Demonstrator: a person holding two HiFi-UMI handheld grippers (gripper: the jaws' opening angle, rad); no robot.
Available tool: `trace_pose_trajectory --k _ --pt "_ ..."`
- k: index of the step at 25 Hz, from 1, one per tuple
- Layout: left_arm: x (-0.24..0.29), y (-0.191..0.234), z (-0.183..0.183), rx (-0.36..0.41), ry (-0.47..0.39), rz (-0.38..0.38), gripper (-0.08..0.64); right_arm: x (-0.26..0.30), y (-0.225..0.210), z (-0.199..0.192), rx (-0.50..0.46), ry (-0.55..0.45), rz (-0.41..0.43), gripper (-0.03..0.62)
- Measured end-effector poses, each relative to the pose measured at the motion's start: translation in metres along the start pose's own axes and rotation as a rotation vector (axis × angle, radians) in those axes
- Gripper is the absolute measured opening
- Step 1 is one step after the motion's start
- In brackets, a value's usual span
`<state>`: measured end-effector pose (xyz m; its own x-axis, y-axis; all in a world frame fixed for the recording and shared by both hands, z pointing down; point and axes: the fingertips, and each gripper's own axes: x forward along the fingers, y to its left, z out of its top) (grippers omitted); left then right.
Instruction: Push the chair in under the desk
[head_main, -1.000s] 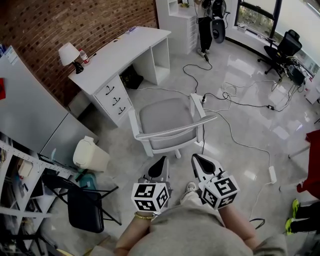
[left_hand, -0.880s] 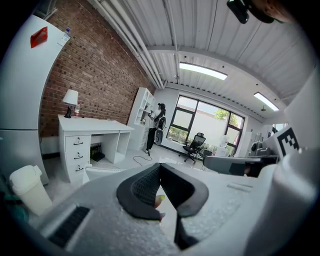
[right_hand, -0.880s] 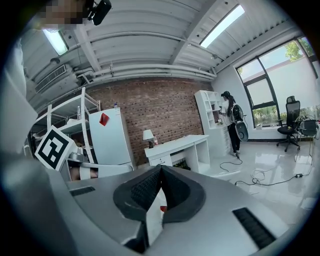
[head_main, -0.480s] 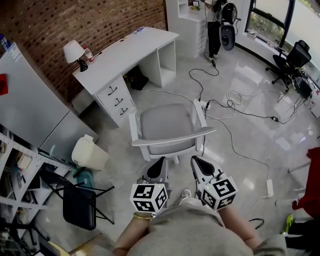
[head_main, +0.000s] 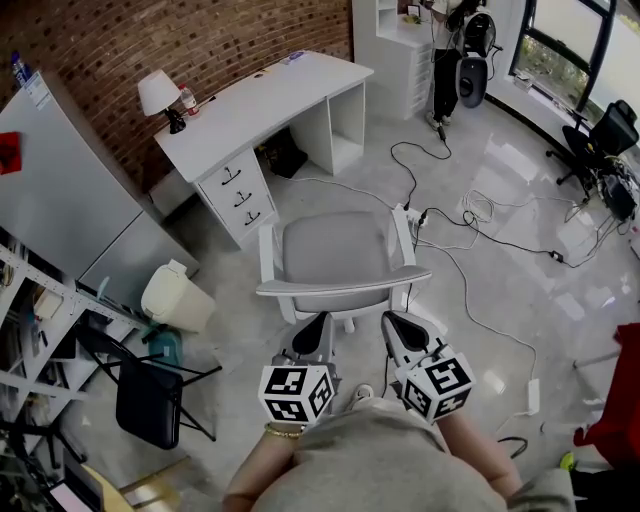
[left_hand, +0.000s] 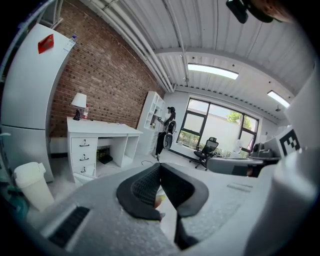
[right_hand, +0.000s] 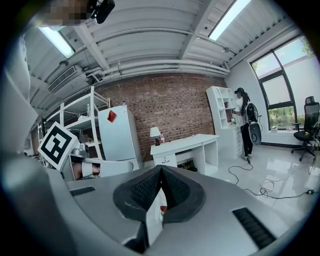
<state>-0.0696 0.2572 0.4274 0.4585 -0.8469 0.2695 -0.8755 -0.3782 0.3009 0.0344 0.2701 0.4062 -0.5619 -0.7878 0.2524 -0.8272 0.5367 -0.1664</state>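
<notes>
The white chair with a grey seat stands on the floor, out from the white desk, its backrest rail turned toward me. My left gripper and right gripper are side by side just behind that rail, apart from it. Both are shut with nothing between the pads. In the left gripper view the left gripper's tip points past the desk. The right gripper view shows the right gripper's tip with the desk beyond. The chair is hidden in both gripper views.
A grey fridge and a cream bin stand left of the chair, with a black folding chair nearer me. Cables trail across the floor to the right. A lamp stands on the desk. A person stands far back.
I have stepped toward the chair: its backrest now lies closer to both gripper tips, and the desk sits nearer in view. The grippers stay shut, side by side.
</notes>
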Motion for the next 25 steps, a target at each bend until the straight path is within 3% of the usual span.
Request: trace_pose_trajectory --k 13,25 --pt "0.017 -0.004 -0.004 -0.015 -0.021 0.066 0.008 0.004 -0.031 -0.003 -0.042 0.001 0.043 0.006" --pt "0.011 0.014 -0.012 -0.027 0.009 0.119 0.008 0.009 -0.036 -0.009 -0.08 0.043 0.049 0.008"
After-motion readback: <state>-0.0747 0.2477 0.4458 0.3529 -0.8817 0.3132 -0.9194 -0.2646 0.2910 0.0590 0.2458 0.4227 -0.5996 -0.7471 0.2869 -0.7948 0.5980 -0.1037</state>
